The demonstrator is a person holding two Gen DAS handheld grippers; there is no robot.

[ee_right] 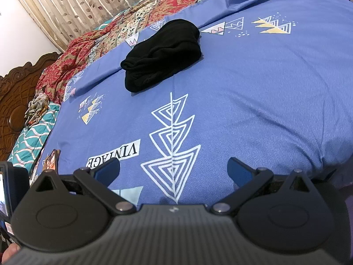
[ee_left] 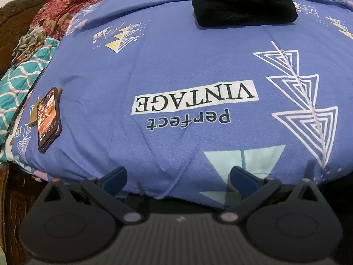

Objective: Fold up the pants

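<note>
Both claws, left claw (ee_left: pixel 178 176) and right claw (ee_right: pixel 173 169), spread and empty; pants (ee_left: pixel 243 3) bundled well ahead on bed (ee_left: pixel 176 66), apparently folded.

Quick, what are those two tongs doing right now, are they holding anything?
Left tongs: open, holding nothing, above the near edge of the blue bedsheet.
Right tongs: open, holding nothing; the black pants lie folded farther away.

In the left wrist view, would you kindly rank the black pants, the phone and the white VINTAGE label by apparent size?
1. Black pants, largest, although farthest away.
2. VINTAGE label.
3. Phone, smallest; it sits near the picture's edge, where the fisheye lens squeezes it, so its place against the label is unsure.
</note>
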